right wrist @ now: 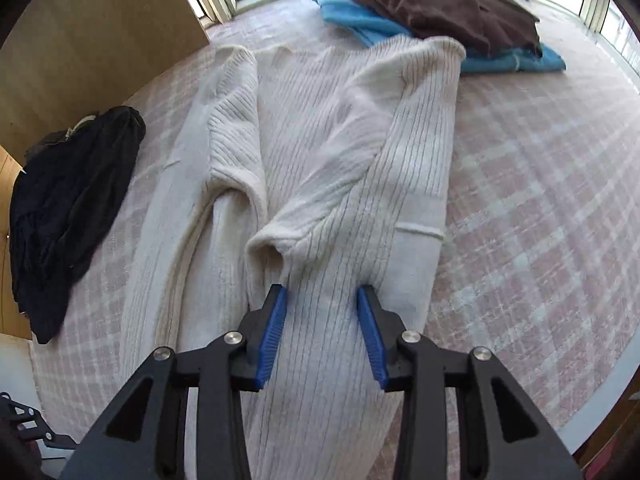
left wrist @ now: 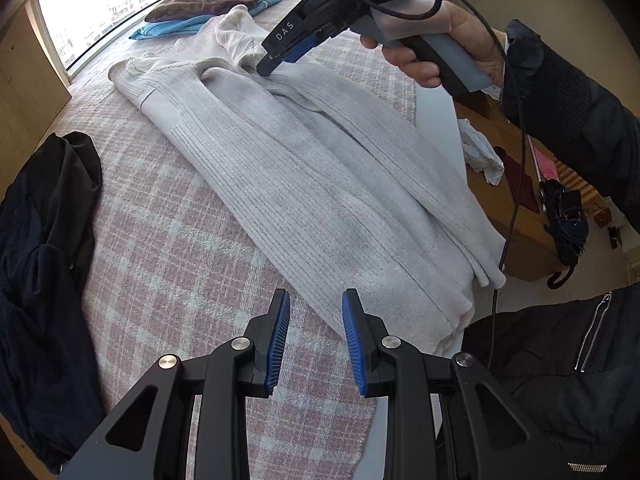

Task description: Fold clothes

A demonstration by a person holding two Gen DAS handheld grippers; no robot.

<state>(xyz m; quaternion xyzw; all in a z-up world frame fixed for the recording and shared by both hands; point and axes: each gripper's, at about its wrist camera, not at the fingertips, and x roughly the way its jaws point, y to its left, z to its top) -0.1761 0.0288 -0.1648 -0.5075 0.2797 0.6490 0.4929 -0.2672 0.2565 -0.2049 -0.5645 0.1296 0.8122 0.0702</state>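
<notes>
Cream ribbed knit sweater [right wrist: 320, 160] lies lengthwise on pink plaid bed cover [right wrist: 540, 200], both sleeves folded inward; body not yet folded over. At 12 o'clock, brown garment [right wrist: 440, 4] stacked folded on blue garment [right wrist: 360, 24]. Black clothing [right wrist: 68, 208] heaped at 9 o'clock. Right claw [right wrist: 322, 300] apart, tips on knit; left claw [left wrist: 316, 312] apart, empty.

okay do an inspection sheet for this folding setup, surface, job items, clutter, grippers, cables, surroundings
Surface: pink plaid bed cover, flat.
Job's things: cream ribbed cardigan laid out, both sleeves folded in; brown garment stacked on blue garment.
Clutter: dark clothing heap at the bed edge.
Grippers: left gripper open, above the cover near the hem; right gripper open, fingers straddling a fold of cardigan.
Cables: black cable hanging from the right gripper.
Surroundings: window, wooden panel, floor items beside the bed.
</notes>
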